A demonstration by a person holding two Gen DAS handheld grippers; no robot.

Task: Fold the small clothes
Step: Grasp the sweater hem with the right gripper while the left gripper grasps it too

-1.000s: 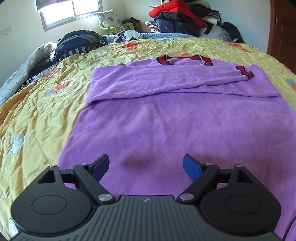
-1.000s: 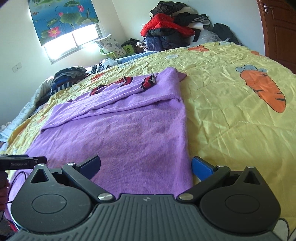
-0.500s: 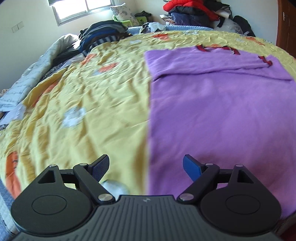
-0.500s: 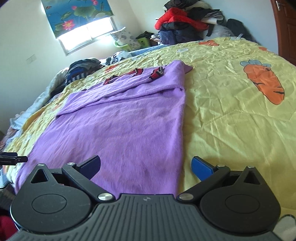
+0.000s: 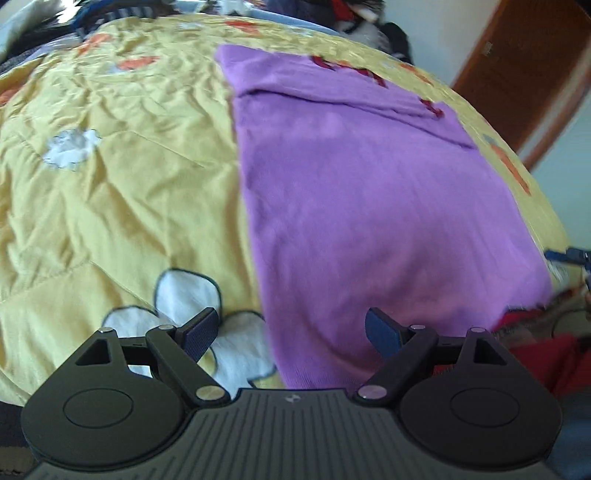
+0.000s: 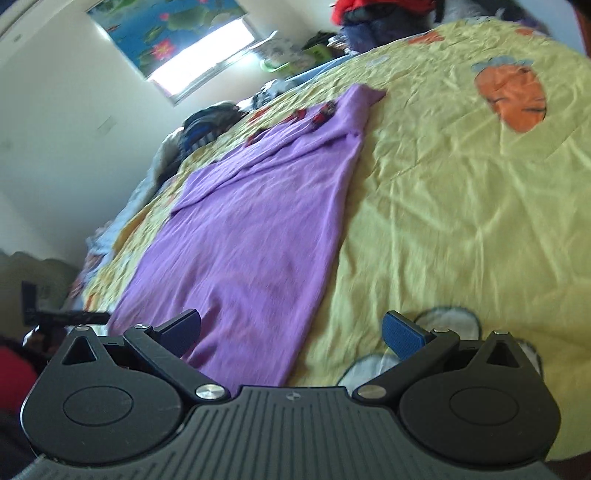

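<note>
my left gripper [image 5: 291, 330] is wide open with nothing between the fingers, sitting low in the frame over the near left corner of the purple sweater [image 5: 369, 192]; its left finger is over a white flower patch [image 5: 192, 295] on the yellow quilt [image 5: 110, 177], its right finger over purple fabric. my right gripper [image 6: 291, 332] is also wide open and holds nothing, straddling the sweater's near right corner: left finger over the purple sweater [image 6: 251, 229], right finger over the yellow quilt [image 6: 443, 206] by a white patch. the sweater lies flat on the quilt, running from bottom centre up toward the top of both frames, sleeves folded across the chest at the far end, red and dark trim visible there. whether the fingers touch the cloth i cannot tell; both frames are motion-blurred. an orange carrot print [image 6: 511, 99] is at upper right in the right view, a window [image 6: 207, 59] with a lotus blind at upper left, a heap of clothes [image 6: 376, 14] at the top. a brown door [image 5: 524, 74] is at upper right in the left view.
</note>
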